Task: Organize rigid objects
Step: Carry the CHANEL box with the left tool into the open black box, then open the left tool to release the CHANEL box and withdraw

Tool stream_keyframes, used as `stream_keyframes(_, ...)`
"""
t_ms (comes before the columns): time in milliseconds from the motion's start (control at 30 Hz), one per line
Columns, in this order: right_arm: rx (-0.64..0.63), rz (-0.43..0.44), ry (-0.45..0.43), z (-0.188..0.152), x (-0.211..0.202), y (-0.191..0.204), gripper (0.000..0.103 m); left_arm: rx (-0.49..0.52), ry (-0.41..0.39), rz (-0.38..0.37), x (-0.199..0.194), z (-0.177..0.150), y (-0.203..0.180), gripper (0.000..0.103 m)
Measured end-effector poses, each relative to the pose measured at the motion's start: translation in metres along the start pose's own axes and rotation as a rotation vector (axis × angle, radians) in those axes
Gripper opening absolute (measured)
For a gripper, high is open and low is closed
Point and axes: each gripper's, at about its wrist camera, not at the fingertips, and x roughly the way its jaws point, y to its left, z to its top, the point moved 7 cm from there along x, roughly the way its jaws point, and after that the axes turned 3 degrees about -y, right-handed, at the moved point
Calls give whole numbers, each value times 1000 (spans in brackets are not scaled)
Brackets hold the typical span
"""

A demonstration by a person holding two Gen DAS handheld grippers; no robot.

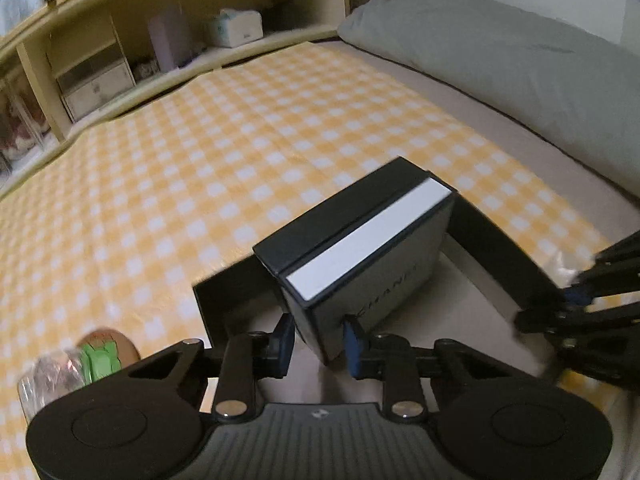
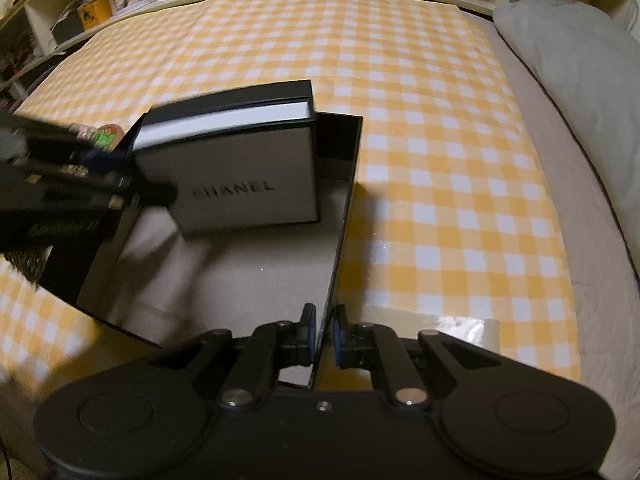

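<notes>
While the left gripper (image 1: pixel 319 338) has its jaws clamped on the lower corner of a black-and-white Chanel gift box (image 1: pixel 360 248), that box stands tilted inside a larger open black box (image 2: pixel 340 208) — its white logo face turned toward the right wrist camera. The right gripper (image 2: pixel 323 338) has its jaws pinched together on the thin wall of the open box at about 6 o'clock in its own view. The open box rests on a yellow checked cloth (image 1: pixel 200 160) spread over the bed. A grey pillow (image 1: pixel 500 52) lies at 1 o'clock in the left view. At 8 o'clock there, blurred, sits what may be a wrapped snack (image 1: pixel 76 364).
</notes>
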Motion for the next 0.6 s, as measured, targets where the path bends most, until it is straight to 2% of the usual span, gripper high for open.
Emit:
stream_keyframes(133,-22,0,-1,1,0,0,9,-3,-18,-12,6,5,2,28)
stream_keyframes(300,-46,-2,-4,0,-1,1,9,-16,-49,-63,10,11,-8,29)
stream_keyframes(600,-51,5,-3,1,-2,1,11,-39,-62,-69,13,12,-7,30)
